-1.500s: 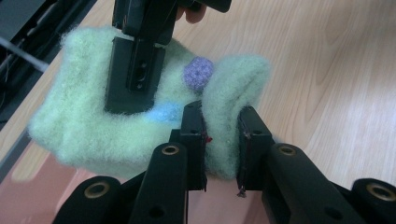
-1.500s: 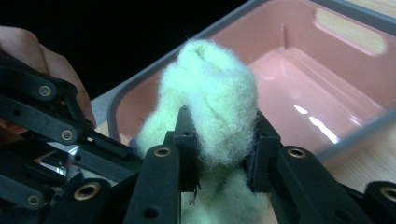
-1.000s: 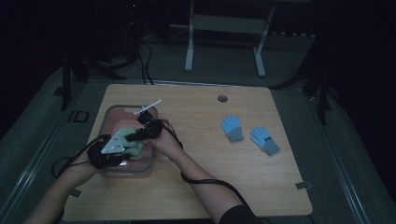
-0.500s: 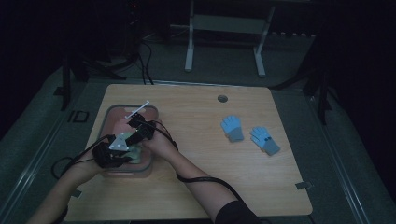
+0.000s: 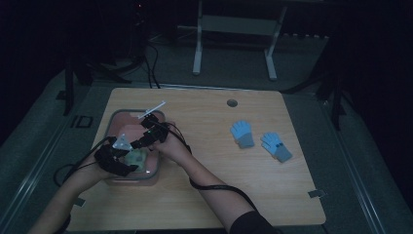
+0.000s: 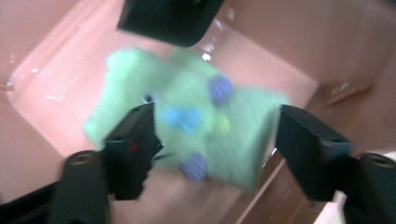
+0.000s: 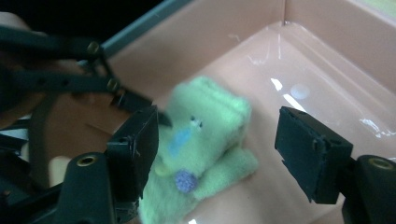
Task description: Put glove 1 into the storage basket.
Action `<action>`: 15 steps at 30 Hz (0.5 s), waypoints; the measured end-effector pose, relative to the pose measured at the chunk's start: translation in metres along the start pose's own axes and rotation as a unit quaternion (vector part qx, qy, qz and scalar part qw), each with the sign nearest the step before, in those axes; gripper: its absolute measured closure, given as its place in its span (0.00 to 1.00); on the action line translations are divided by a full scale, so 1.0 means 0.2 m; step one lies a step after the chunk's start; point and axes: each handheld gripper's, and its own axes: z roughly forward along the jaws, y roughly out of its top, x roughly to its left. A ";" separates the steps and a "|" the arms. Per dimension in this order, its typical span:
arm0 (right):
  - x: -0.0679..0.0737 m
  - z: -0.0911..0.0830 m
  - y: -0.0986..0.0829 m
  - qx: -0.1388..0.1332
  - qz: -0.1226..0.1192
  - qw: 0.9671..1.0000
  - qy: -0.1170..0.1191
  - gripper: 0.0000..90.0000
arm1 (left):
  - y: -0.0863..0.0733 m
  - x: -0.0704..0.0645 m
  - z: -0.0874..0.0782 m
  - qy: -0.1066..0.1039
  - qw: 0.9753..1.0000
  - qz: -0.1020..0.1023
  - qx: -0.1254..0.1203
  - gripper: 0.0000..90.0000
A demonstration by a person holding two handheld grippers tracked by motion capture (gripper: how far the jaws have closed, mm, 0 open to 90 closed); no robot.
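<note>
A light green glove (image 6: 196, 135) with blue and purple dots lies on the floor of a pink bin (image 5: 117, 119) at the table's left. My left gripper (image 6: 215, 135) hovers just over it, open, one jaw on either side of the glove. My right gripper (image 7: 217, 135) points down into the same bin, also open, with the green glove (image 7: 205, 140) lying between and below its jaws. In the high view the left gripper (image 5: 117, 156) is at the bin's near side and the right gripper (image 5: 146, 134) is just beyond it, both over the green glove (image 5: 135, 157).
Two blue gloves (image 5: 242, 134) (image 5: 276, 146) lie on the wooden table (image 5: 209, 185) to the right. A round hole (image 5: 232, 103) sits near the table's far edge. Cables trail from both grippers. The bin's walls (image 7: 243, 28) close in around the jaws.
The right gripper has shifted left over the bin, closer to the left gripper. The left gripper has barely moved.
</note>
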 end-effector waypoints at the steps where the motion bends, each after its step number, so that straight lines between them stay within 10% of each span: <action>1: 0.00 -0.02 0.00 -0.007 -0.002 1.000 0.002 0.31 | 0.00 0.00 -0.01 -0.003 1.000 -0.009 -0.007 0.29; 15: -0.02 -0.28 -0.08 -0.036 -0.017 0.999 0.029 0.22 | 0.15 -0.11 -0.09 -0.001 0.998 -0.037 -0.055 0.17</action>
